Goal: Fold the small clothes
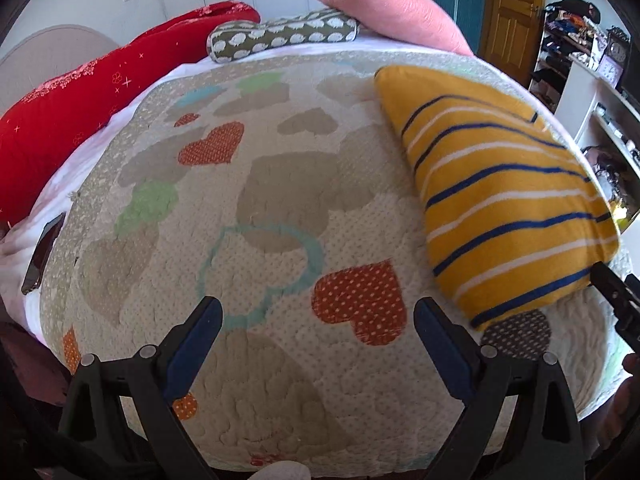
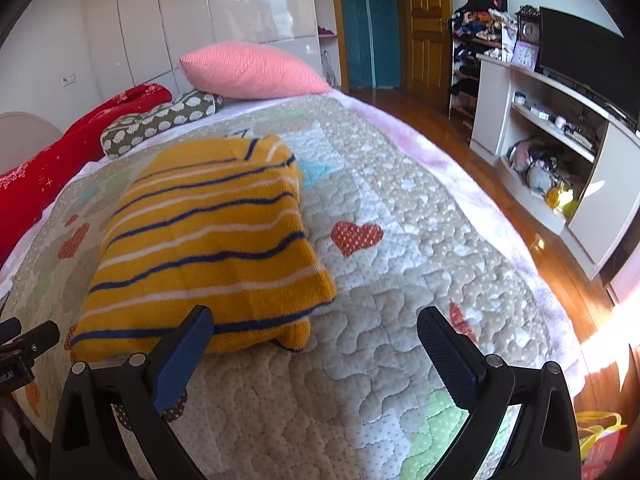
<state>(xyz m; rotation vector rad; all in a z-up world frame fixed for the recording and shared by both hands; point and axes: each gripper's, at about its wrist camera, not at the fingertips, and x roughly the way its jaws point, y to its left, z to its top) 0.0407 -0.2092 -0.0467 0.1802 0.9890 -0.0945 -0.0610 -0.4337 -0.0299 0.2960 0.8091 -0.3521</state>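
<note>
So both my left gripper and right gripper hovered with jaws spread wide and empty, the folded striped sweater lying on the bed quilt.

The yellow knitted garment with navy and white stripes has a soft, matt, fine-ribbed knit. It lies on the quilted cotton bedspread with heart patches, whose stitched surface looks puffy and matt. At twelve o'clock, the pink textured cloth pillow shows a fine woven grain. Both grippers' black plastic frames are smooth and slightly shiny, with ridged blue pads and metal pins. At two o'clock, the glossy wooden floor reflects sunlight; the white wardrobe doors are high-gloss.
</note>
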